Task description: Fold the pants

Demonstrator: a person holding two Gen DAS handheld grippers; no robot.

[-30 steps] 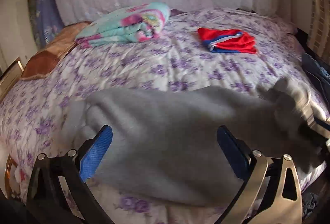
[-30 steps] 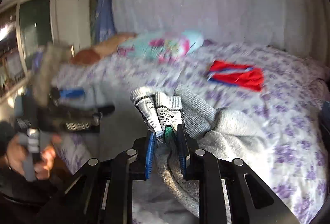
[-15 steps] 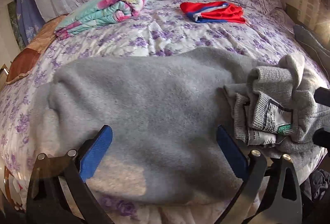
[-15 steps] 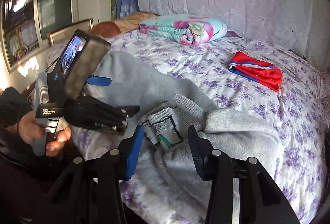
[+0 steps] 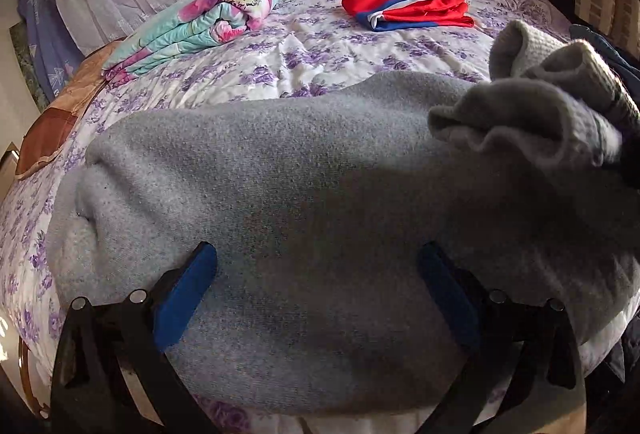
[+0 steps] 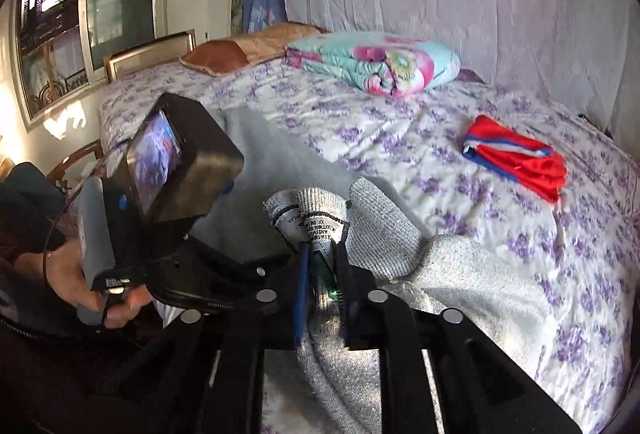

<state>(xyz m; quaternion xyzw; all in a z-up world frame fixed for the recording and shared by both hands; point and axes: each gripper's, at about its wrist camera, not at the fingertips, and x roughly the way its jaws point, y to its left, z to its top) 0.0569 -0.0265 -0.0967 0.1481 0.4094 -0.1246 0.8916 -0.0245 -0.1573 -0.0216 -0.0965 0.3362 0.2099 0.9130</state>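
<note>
Grey fleece pants (image 5: 280,194) lie across the near side of the bed, legs running to the left. My left gripper (image 5: 316,274) is open, its blue pads spread wide just above the pant leg. My right gripper (image 6: 324,266) is shut on the ribbed waistband (image 6: 316,218) with its label, holding it lifted off the bed. The bunched waistband (image 5: 540,102) also shows at the right of the left wrist view. The left gripper's handle and screen (image 6: 176,162) appear at the left of the right wrist view.
A floral bedspread (image 5: 320,46) covers the bed. A folded turquoise blanket (image 5: 200,22) and a folded red and blue garment (image 5: 408,8) lie farther back. A brown pillow (image 6: 240,48) sits by the headboard. A window (image 6: 88,6) is at left. Dark clothing (image 5: 612,50) lies at right.
My right gripper has closed on the waistband and lifted it. My left gripper has stayed open and moved lower over the pant leg.
</note>
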